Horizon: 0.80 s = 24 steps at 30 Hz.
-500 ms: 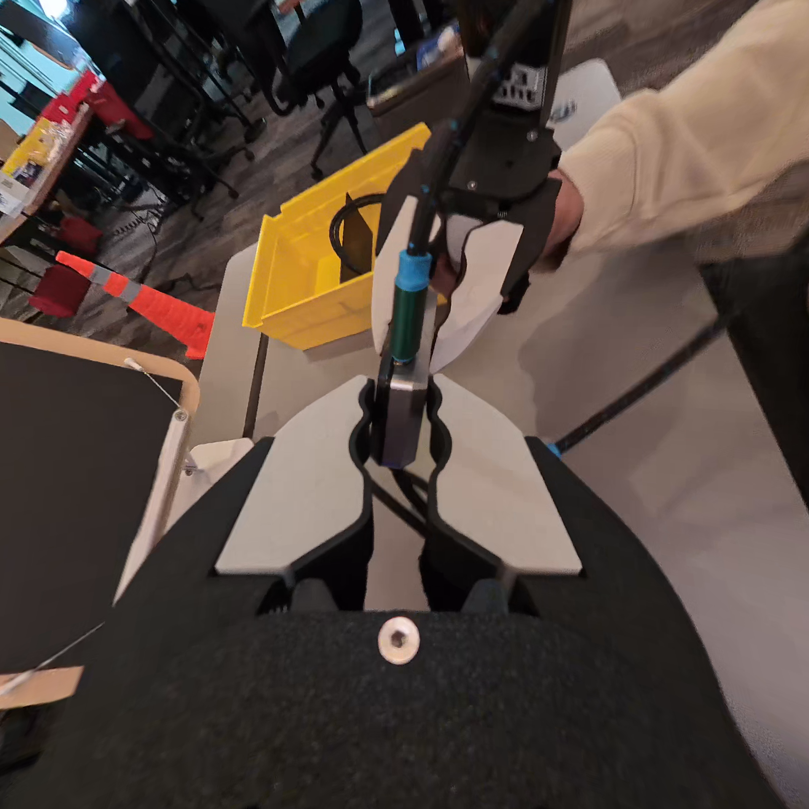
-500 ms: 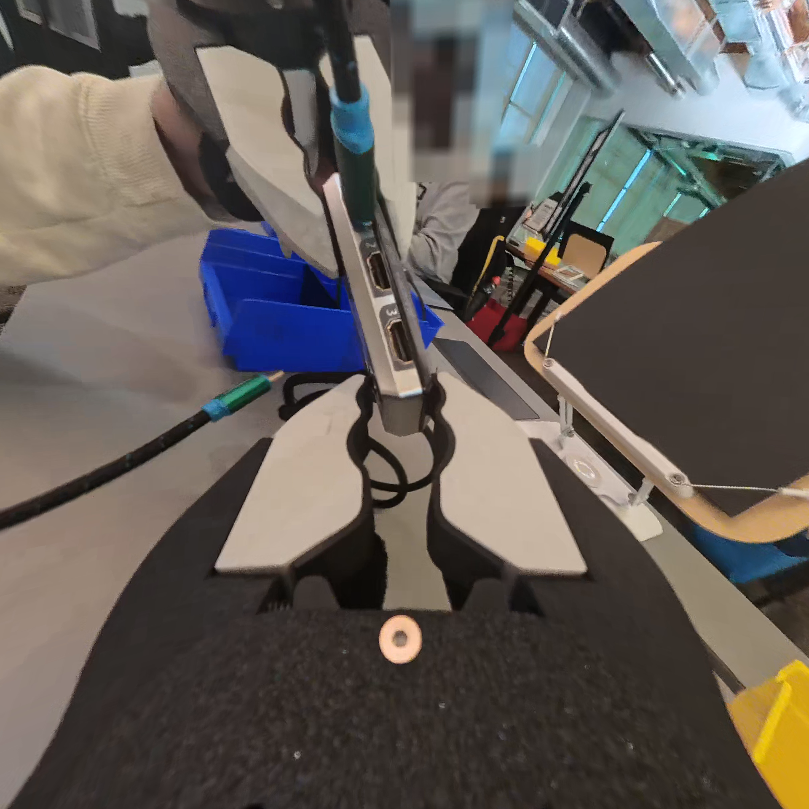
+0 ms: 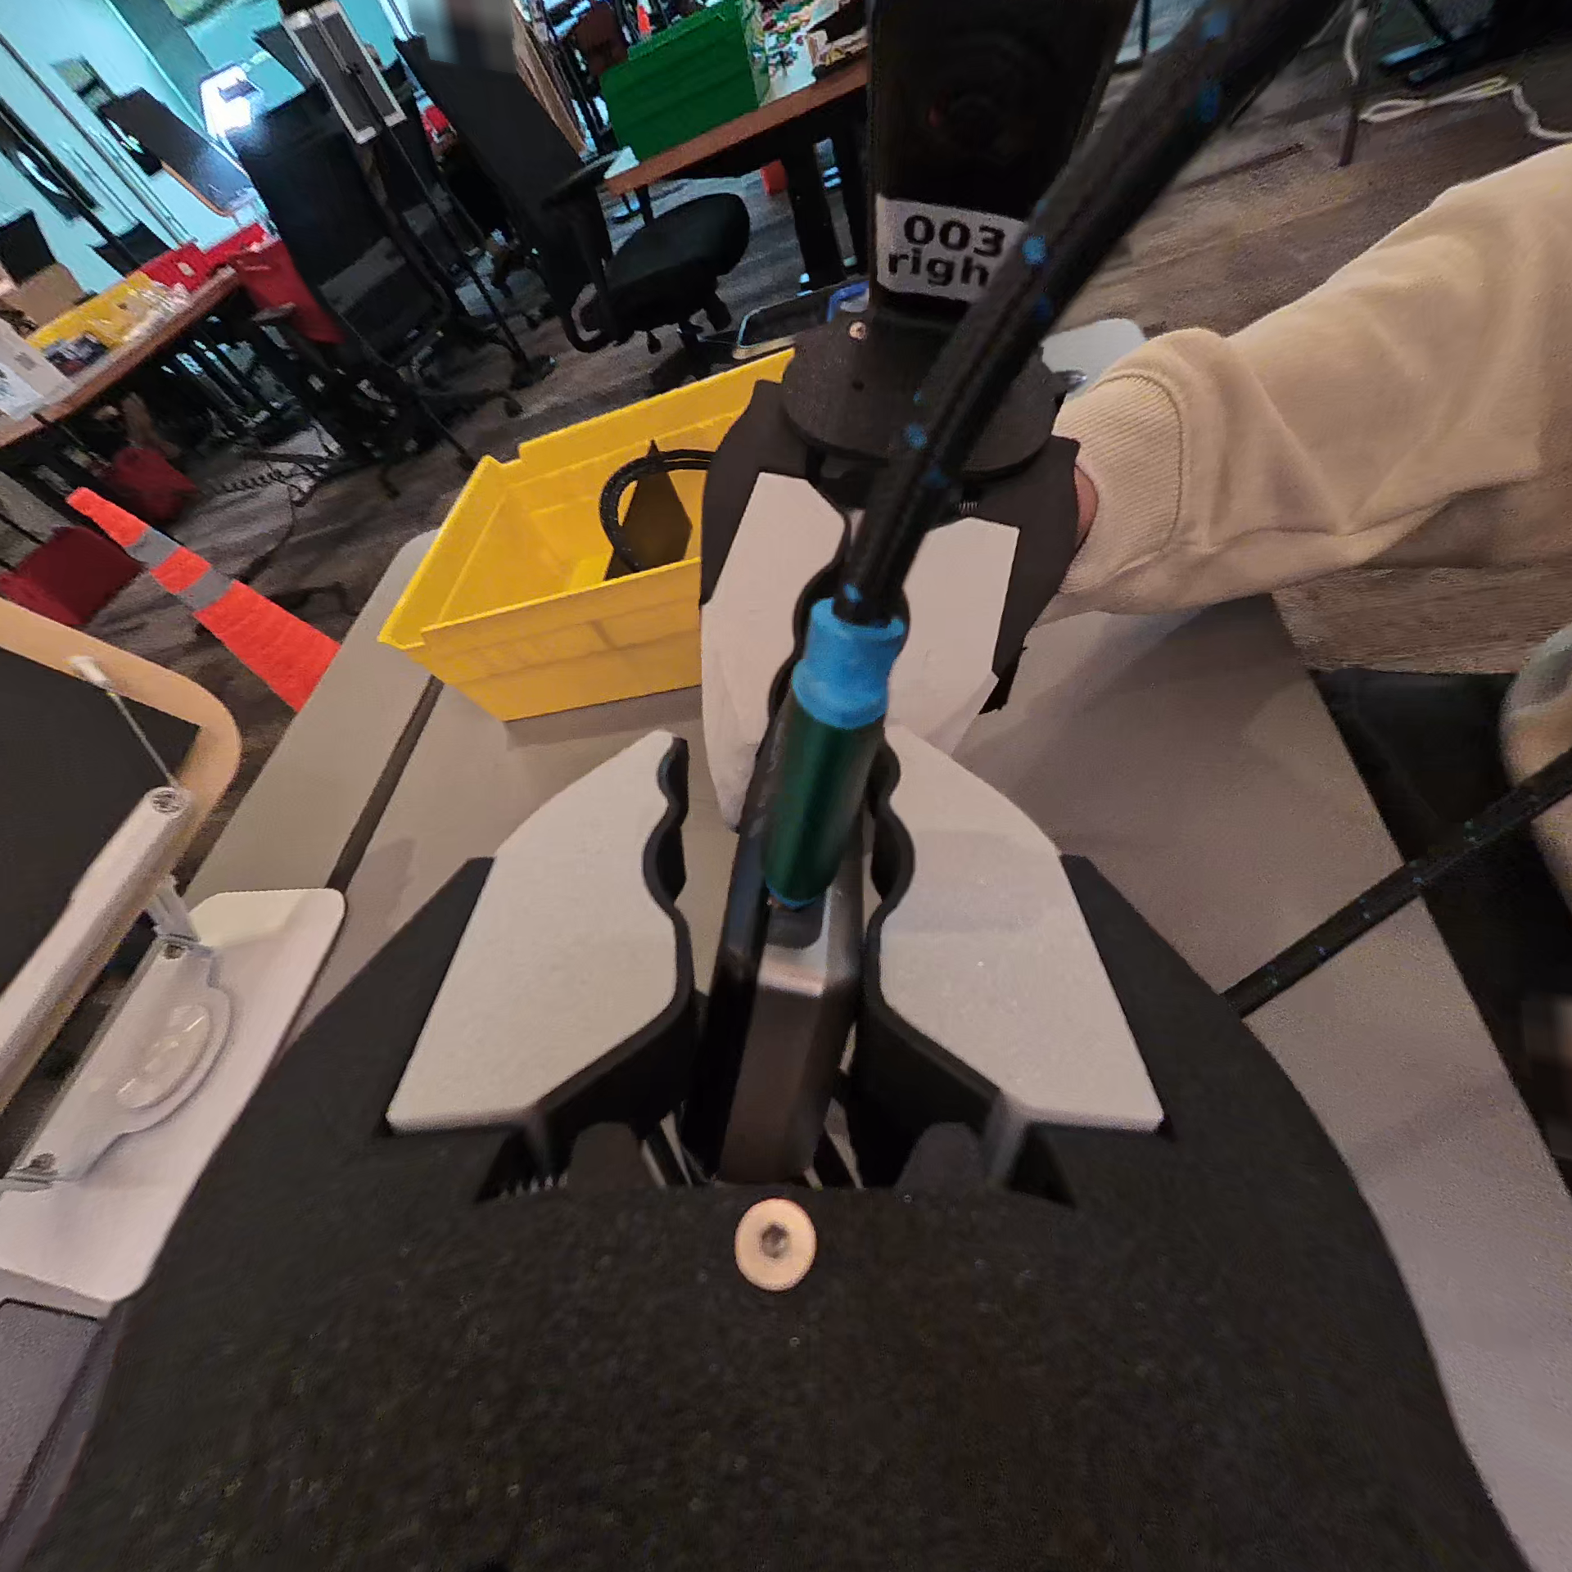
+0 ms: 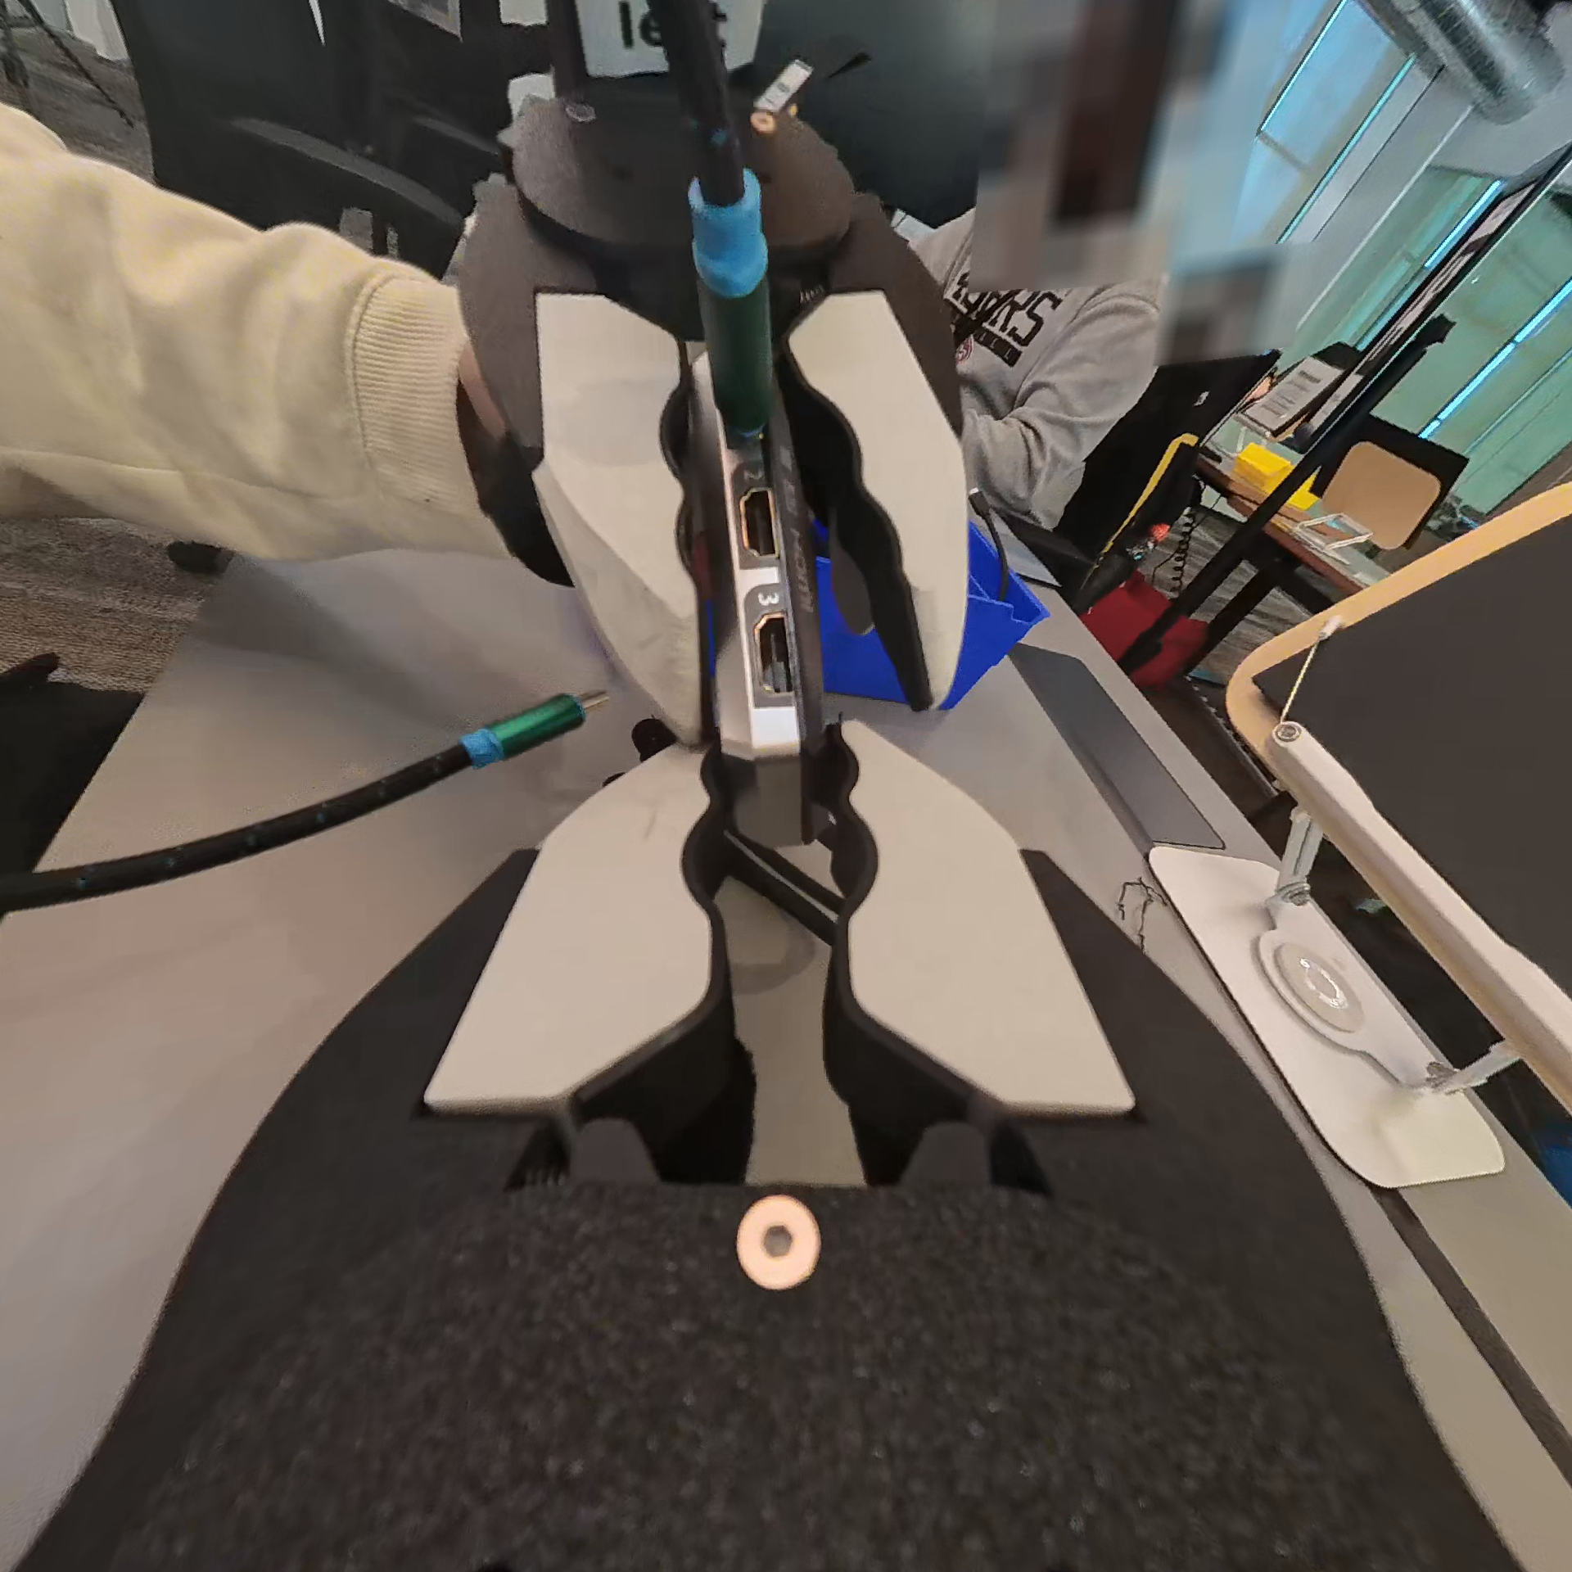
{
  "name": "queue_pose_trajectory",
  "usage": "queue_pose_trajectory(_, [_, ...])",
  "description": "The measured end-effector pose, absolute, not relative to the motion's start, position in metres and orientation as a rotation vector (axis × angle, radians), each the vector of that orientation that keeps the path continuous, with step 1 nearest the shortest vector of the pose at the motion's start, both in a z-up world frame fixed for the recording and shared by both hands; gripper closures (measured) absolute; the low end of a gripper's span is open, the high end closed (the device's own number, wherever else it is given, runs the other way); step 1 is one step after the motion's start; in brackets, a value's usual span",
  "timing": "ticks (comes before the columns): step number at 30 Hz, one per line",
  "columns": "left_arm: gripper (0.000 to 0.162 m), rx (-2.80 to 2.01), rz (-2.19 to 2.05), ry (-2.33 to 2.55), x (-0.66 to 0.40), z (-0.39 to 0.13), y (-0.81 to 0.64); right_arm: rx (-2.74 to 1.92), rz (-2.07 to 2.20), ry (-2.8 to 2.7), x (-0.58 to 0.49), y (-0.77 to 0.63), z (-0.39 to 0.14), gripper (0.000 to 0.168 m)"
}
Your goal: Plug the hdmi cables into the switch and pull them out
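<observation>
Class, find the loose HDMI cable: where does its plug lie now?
In the right wrist view, the loose plug lies on the table at the left, beside the held switch.

Switch point(image 4: 770, 595): silver-grey body, black face, gold-lined ports. Plugged cable point(image 3: 821, 791): green metallic connector, blue collar, black braid with blue flecks. Loose cable point(image 4: 527, 733): same colours. Claw pads point(image 3: 561, 953): pale grey on black. Bins: yellow point(image 3: 544, 629), blue point(image 4: 978, 629). Tabletop point(image 4: 298, 646): light grey.

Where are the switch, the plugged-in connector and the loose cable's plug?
switch point(image 4: 770, 595): right wrist view, port face.
plugged-in connector point(image 3: 817, 800): left wrist view, green shell.
loose cable's plug point(image 4: 540, 723): right wrist view, green shell, lying on the table.
</observation>
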<state>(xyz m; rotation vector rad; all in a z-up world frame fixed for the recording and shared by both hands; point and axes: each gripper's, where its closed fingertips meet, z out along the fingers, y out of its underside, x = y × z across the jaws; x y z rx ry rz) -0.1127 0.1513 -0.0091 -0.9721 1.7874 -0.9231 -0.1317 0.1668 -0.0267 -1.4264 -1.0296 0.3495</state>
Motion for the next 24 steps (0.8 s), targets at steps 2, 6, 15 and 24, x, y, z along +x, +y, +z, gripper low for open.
queue_pose_trajectory(2, [0.124,-0.897,-0.877,1.776,-0.114,-0.005,0.149,-1.417,0.365,-1.041,-0.133,0.164,-0.025,0.148])
queue_pose_trajectory(6, [0.128,-0.855,-0.858,1.764,-0.124,0.004,0.144,-1.41,0.374,-1.071,-0.135,0.159,-0.021,0.148])
queue_pose_trajectory(15, [0.128,-0.92,-1.327,1.634,-0.141,0.023,0.135,-1.393,0.515,-1.065,-0.132,0.148,-0.014,0.148])
queue_pose_trajectory(24, [0.141,-0.856,-1.098,1.729,-0.141,0.013,0.136,-1.414,0.536,-1.09,-0.132,0.145,-0.013,0.148])
